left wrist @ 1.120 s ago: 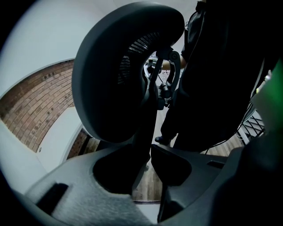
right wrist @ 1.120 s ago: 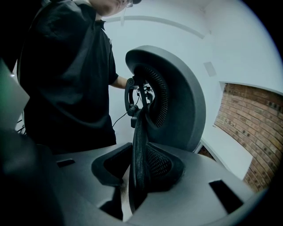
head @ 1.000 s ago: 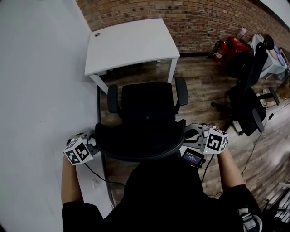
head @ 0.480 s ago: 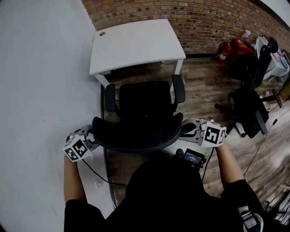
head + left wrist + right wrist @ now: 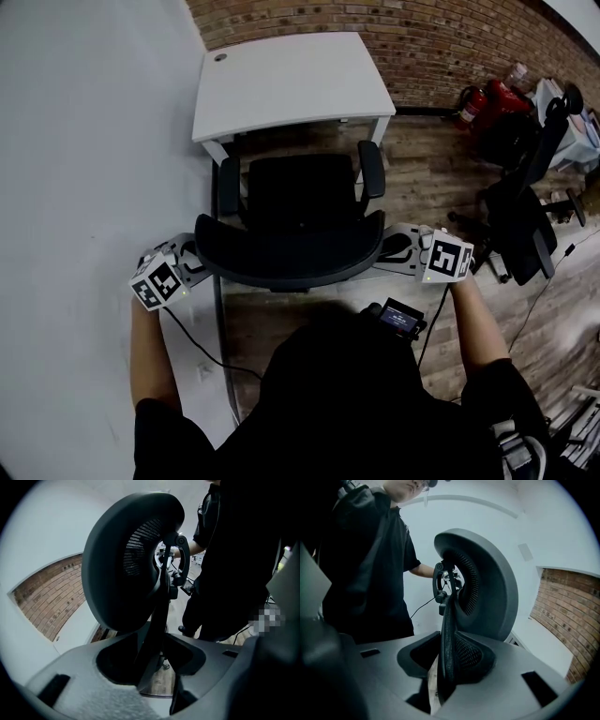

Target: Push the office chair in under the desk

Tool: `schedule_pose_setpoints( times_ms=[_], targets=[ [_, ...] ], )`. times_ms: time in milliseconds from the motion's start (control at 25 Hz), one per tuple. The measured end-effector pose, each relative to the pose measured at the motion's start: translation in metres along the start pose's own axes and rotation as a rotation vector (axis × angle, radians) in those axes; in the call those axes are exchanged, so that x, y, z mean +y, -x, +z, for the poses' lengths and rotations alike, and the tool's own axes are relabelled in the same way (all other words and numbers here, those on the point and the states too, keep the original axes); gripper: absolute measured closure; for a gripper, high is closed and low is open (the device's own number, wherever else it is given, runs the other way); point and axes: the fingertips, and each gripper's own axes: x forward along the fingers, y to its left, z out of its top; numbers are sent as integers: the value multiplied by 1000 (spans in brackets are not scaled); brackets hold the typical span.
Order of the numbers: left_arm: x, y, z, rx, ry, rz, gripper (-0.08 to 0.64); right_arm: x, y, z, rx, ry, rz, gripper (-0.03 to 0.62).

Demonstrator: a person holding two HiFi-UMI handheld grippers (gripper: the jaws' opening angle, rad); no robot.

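With right claw [image 5: 386,251] clamped on backrest [image 5: 291,261], close opening left claw [image 5: 195,265] round its edge, then push office chair [image 5: 302,192] toward twelve-o'clock counter [image 5: 291,84].

Black office chair [image 5: 300,192], white desk [image 5: 291,80], red brick wall [image 5: 431,47]

office chair [image 5: 302,192] before desk [image 5: 291,80] | wall [image 5: 84,141] left of both

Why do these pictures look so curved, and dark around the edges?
Head view: a wide lens bows the brick wall and desk. Left gripper view: fisheye circle with black corners, chair backrest dim. Right gripper view: same round frame, foreground soft.
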Motion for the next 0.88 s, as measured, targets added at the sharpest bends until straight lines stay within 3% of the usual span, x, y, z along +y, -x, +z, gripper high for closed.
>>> schedule_pose_setpoints(
  times_ms=[200,880],
  targets=[
    [11,2,6,-6,-10,3,373,-13,2,2,-15,-8,4,491],
    [61,-27,2,28,64,43,371,-82,4,-23,17,10,28,489]
  ],
)
